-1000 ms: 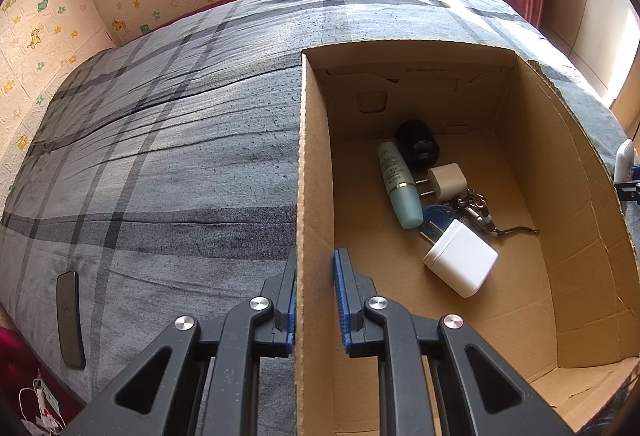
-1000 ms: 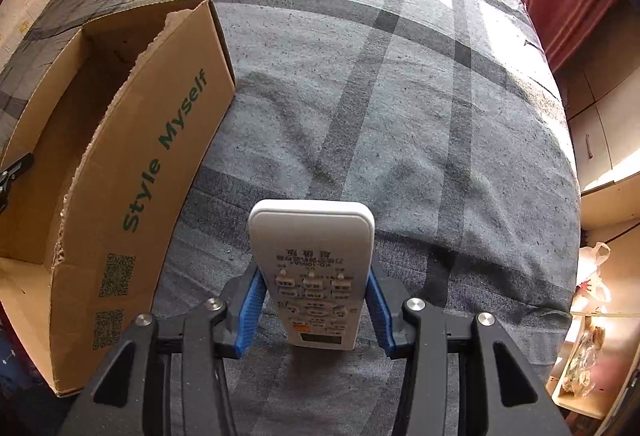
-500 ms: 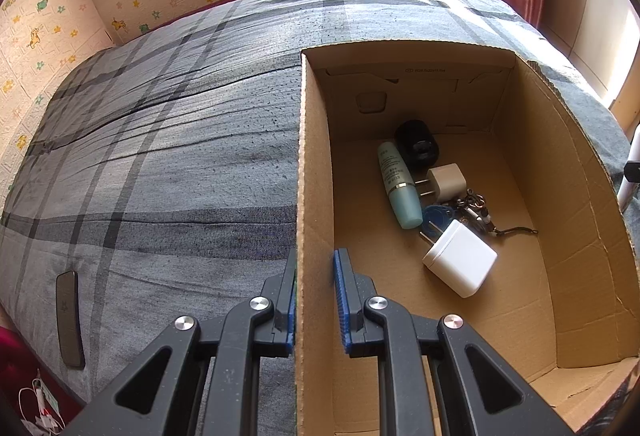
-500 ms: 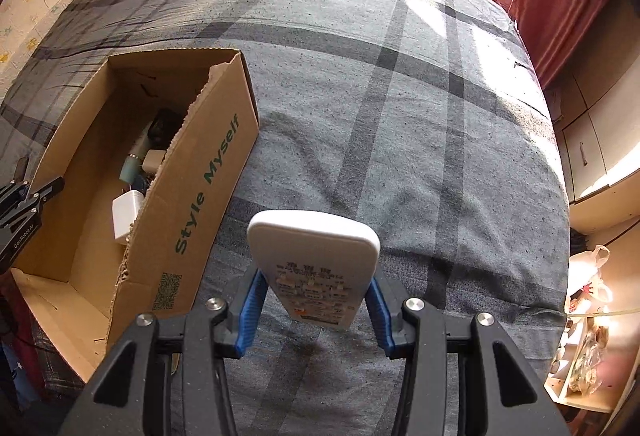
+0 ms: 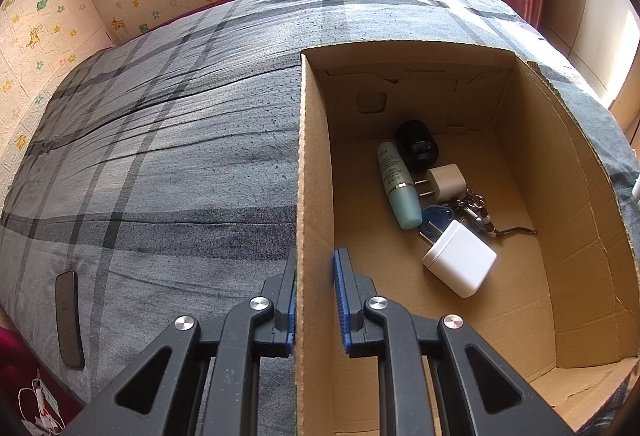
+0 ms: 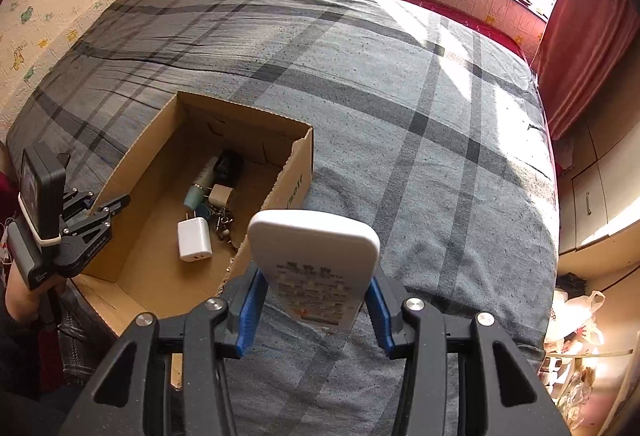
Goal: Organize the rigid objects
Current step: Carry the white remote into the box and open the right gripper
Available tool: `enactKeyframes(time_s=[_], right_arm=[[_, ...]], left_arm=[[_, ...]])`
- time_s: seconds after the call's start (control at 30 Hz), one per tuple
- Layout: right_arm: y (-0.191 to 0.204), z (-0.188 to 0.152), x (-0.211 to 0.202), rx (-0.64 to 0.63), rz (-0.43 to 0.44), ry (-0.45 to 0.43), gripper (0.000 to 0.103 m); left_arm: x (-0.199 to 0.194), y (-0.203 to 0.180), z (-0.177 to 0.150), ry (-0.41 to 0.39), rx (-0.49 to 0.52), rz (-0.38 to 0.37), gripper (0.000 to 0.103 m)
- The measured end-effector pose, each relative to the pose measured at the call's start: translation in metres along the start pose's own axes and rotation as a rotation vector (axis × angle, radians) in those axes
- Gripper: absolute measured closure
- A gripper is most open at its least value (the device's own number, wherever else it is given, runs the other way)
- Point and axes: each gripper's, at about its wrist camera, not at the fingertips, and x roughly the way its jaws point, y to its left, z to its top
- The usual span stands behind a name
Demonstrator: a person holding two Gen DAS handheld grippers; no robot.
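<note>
Remote [image 6: 316, 268]: white, held between the blue pads of the right gripper [image 6: 314, 310], jaws closed on its lower sides, button face toward the camera, top end forward. It sits raised above the bed [image 6: 420, 84], over the near right wall of the box [image 6: 294, 178].

Box: open cardboard, on the bed, green lettering on its right outer wall. Contents, grouped on the floor toward the far end:
- large white charger [image 5: 460, 264], prongs pointing away;
- small cream charger [image 5: 444, 182], beside the tube;
- teal tube [image 5: 398, 184], lying lengthwise;
- black item [image 5: 416, 144], at the far end, touching the tube;
- keys [image 5: 472, 210] with a blue tag, between the two chargers.

Left gripper [image 5: 316, 308]: jaws straddle the box's left wall [image 5: 312, 196], one pad on each side, closed on the cardboard.

Bed: grey plaid cover. A dark flat handset [image 5: 69, 318] lies near its left edge, well apart from the box.
</note>
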Motion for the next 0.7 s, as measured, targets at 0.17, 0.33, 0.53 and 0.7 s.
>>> enactKeyframes(time_s=[0.17, 0.33, 0.53, 0.7], right_arm=[[0.025, 0.017, -0.016, -0.057, 0.041, -0.027, 0.054], [0.050, 0.032, -0.020, -0.105, 0.079, -0.043, 0.054], [0.080, 0.045, -0.016, -0.152, 0.123, -0.056, 0.054], [0.095, 0.056, -0.002, -0.152, 0.159, -0.052, 0.054]], left_arm=[[0.000, 0.000, 0.000, -0.001, 0.000, -0.001, 0.086], [0.000, 0.000, 0.000, 0.000, 0.000, -0.001, 0.086], [0.000, 0.000, 0.000, -0.001, 0.000, -0.003, 0.086], [0.000, 0.000, 0.000, -0.001, -0.001, -0.004, 0.086]])
